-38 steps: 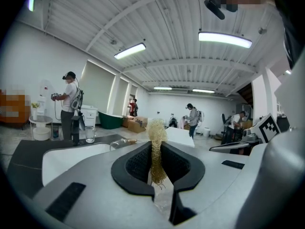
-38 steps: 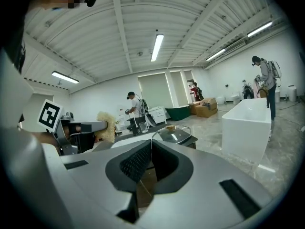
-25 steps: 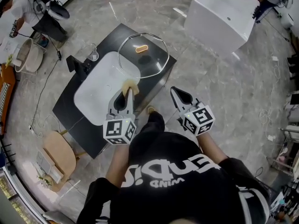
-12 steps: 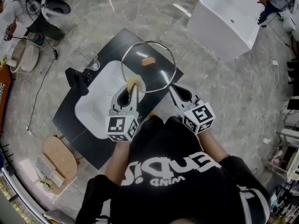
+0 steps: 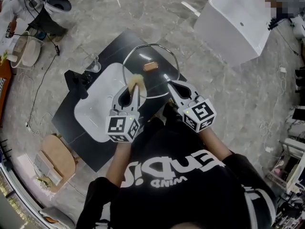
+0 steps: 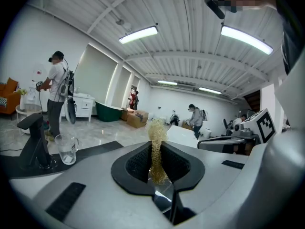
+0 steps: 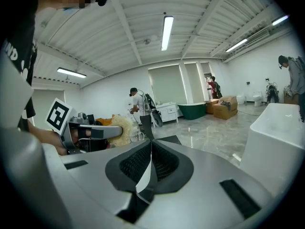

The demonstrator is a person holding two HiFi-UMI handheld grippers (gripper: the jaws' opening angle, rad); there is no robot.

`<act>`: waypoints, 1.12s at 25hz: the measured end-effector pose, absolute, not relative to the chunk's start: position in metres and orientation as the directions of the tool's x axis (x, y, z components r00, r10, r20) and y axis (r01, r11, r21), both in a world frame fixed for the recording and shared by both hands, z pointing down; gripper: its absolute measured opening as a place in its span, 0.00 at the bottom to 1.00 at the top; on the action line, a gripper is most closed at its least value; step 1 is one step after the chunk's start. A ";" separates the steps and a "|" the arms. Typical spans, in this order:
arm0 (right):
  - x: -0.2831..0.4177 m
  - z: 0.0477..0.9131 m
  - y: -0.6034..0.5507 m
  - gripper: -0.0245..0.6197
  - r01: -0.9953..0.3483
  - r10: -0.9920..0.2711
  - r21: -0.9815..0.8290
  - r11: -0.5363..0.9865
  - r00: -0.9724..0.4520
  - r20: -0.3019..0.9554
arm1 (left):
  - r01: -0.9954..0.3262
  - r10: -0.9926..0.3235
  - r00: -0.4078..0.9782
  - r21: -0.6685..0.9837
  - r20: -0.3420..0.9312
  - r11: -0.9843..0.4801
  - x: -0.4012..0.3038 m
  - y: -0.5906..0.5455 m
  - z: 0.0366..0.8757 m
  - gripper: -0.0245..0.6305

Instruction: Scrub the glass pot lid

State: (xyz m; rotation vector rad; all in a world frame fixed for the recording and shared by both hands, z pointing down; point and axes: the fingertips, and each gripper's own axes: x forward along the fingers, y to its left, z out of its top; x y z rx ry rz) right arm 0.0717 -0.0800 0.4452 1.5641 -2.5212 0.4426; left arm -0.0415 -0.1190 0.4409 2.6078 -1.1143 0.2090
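The glass pot lid (image 5: 155, 78), steel-rimmed with an orange-brown knob (image 5: 149, 67), lies flat across the far end of the white basin (image 5: 95, 106) and the black counter (image 5: 76, 125). My left gripper (image 5: 133, 92) is shut on a golden mesh scrubber (image 5: 135, 81), which hangs over the lid's near-left rim. In the left gripper view the scrubber (image 6: 156, 137) stands up between the pads. My right gripper (image 5: 170, 86) is shut, its tips at the lid's near-right rim; I cannot tell whether they touch it. Only a thin pale sliver shows between its pads (image 7: 143, 163).
A black faucet (image 5: 78, 80) and a drinking glass (image 5: 91, 63) stand at the basin's left. A white bathtub (image 5: 238, 23) sits on the floor to the far right. A wooden stool (image 5: 59, 159) is near the counter's left corner. People stand in the background.
Both grippers have moved forward over the counter. The scrubber went from the basin's near edge to the lid's rim, and the right gripper came up to the lid's near-right rim.
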 end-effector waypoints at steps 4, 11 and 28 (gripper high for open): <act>0.082 0.440 -0.100 0.06 -0.874 -0.832 -0.148 0.462 -0.486 0.267 | -0.742 -0.699 0.670 0.215 0.249 -0.635 -0.031 -0.130 0.437 0.11; 0.085 0.442 -0.132 0.06 -0.814 -0.769 -0.138 0.564 -0.579 0.270 | -0.776 -0.729 0.630 0.217 0.267 -0.592 -0.024 -0.146 0.438 0.11; 0.059 0.478 -0.154 0.41 -0.569 -0.499 -0.082 0.818 -0.773 0.391 | -0.834 -0.791 0.550 0.232 0.266 -0.501 -0.024 -0.162 0.437 0.11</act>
